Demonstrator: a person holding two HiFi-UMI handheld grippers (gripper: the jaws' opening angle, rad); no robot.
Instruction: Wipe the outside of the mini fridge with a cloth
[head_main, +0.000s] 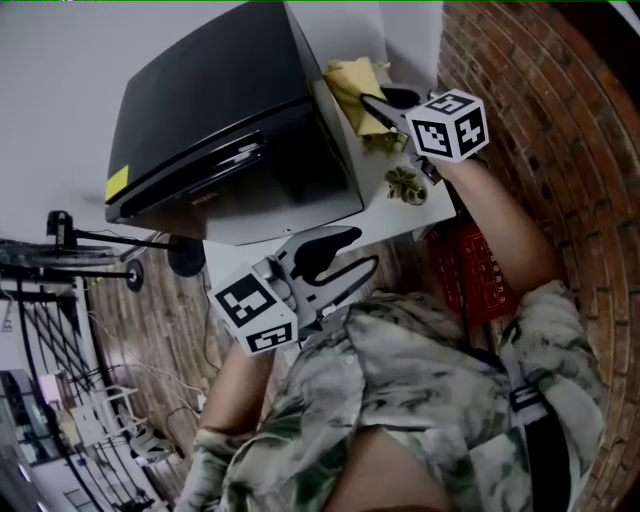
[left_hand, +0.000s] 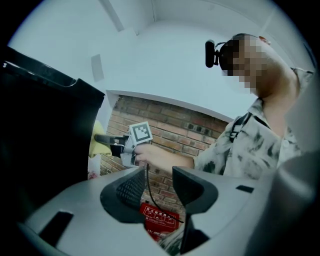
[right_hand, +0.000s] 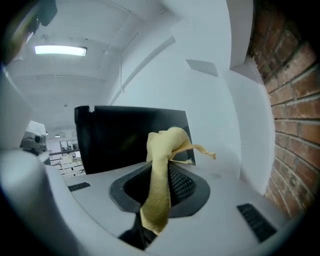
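— While the right gripper (head_main: 383, 110) clamps the yellow cloth (head_main: 350, 82), where's the fridge (head_main: 220, 110)?
— Just beside, at the cloth's nine o'clock. The left gripper (head_main: 342, 258) hangs spread and empty at the fridge's six.

No text can be read with certainty. We note a red panel (left_hand: 159, 217), seen against the brickwork, bearing rows of white print too small to make out. A yellow label (head_main: 117, 184) sits at a front corner of the mini fridge (head_main: 220, 110). Its print, if any, is unresolved, as is a small pale mark (head_main: 200, 200) on the fridge front. The left cube (head_main: 255, 310) and right cube (head_main: 450, 125) carry only black-and-white square patterns.
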